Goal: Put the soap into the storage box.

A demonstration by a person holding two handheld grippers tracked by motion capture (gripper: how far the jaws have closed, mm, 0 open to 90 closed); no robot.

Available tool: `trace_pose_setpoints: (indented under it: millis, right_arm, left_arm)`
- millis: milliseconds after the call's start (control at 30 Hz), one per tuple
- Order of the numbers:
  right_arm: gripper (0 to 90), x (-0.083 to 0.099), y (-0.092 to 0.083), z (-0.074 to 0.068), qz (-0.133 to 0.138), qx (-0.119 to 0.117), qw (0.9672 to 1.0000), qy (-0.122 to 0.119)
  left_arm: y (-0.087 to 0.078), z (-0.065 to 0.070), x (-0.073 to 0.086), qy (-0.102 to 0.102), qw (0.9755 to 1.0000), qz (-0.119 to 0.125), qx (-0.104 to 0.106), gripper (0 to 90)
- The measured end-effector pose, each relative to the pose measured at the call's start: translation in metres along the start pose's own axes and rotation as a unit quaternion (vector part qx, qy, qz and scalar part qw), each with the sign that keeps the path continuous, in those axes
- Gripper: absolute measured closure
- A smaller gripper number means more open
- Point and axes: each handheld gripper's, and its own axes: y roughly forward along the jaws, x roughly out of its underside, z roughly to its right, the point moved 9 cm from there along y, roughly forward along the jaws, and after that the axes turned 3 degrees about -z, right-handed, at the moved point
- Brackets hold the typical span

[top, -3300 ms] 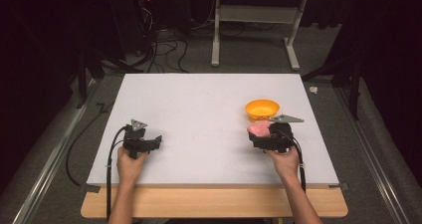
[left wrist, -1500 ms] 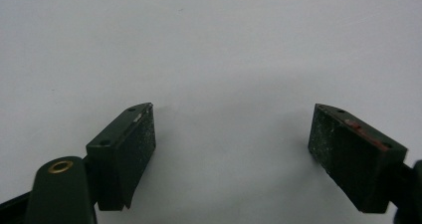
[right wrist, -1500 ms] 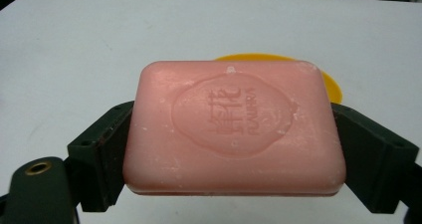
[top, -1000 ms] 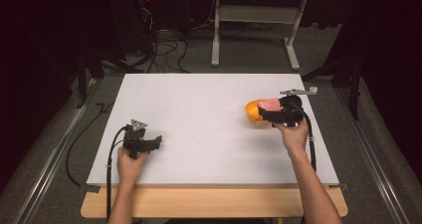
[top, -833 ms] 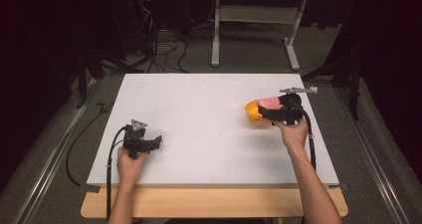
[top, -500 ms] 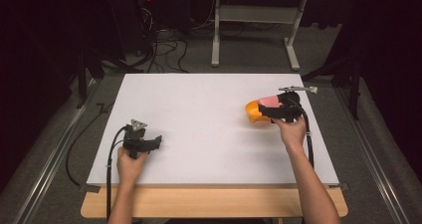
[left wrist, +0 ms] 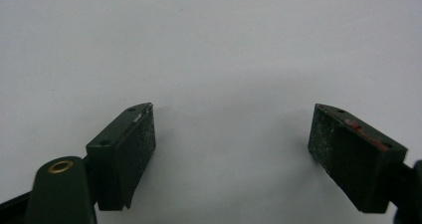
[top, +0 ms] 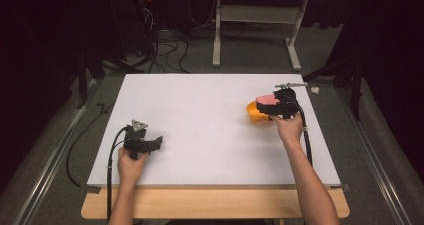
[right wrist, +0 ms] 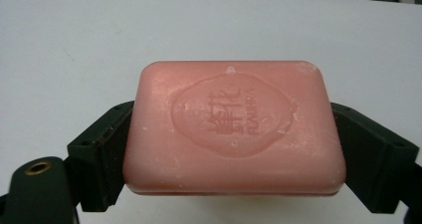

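nearest you, at the front left of the white table [top: 200, 115]: your left gripper [left wrist: 231, 154], resting low on the bare top with its grey three-cornered plate up and cable trailing back past your wrist. jaws stand wide apart, nothing between them but white surface; the dark pads [left wrist: 137, 144] look scuffed and dusty.

farther out, on the right side of the table: your right gripper [right wrist: 234, 149], jaws clamped on the two short ends of the soap bar [right wrist: 234, 129]. item: one pink bar, rectangular with rounded corners and softened edges, broad face toward the gripper's camera. centre carries a raised oval seal with embossed characters and a line of small lettering, too soft to read. surface is matte, flecked with pale specks and small nicks, a seam running round the lower edge. it is held off the table, roughly level.

in the high view the soap bar sits over the near right part of the orange bowl [top: 256, 112], which stands on the table just left of the gripper; whether soap touches bowl cannot be told.

beyond the table: grey floor, loose cables, a white frame's legs.
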Motion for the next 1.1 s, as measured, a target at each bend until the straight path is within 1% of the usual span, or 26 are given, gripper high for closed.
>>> trace_pose_setpoints:
  millis: [100, 233, 533, 667, 700, 1100]
  right_arm:
    - [13.6, 0.000, 0.005, 0.000, -0.007, 0.002, 1.0000, 0.001]
    - [13.6, -0.001, 0.012, 0.001, -0.018, 0.005, 0.9998, 0.010]
    - [13.5, 0.000, 0.029, 0.004, -0.044, 0.023, 0.9982, 0.033]
    - [13.5, 0.003, 0.035, 0.005, -0.055, 0.029, 0.9975, 0.034]
    - [13.5, 0.004, 0.037, 0.005, -0.058, 0.032, 0.9971, 0.037]
    - [13.5, 0.010, 0.048, 0.006, -0.078, 0.049, 0.9950, 0.039]
  left_arm:
    - [0.000, 0.000, 0.000, 0.000, 1.0000, 0.000, 0.000, 19.0]
    - [0.000, 0.000, 0.000, 0.000, 1.0000, 0.000, 0.000, 19.0]
    - [0.000, 0.000, 0.000, 0.000, 1.0000, 0.000, 0.000, 19.0]
    - [0.000, 0.000, 0.000, 0.000, 1.0000, 0.000, 0.000, 19.0]
    - [0.000, 0.000, 0.000, 0.000, 1.0000, 0.000, 0.000, 19.0]
    - [0.000, 0.000, 0.000, 0.000, 1.0000, 0.000, 0.000, 19.0]
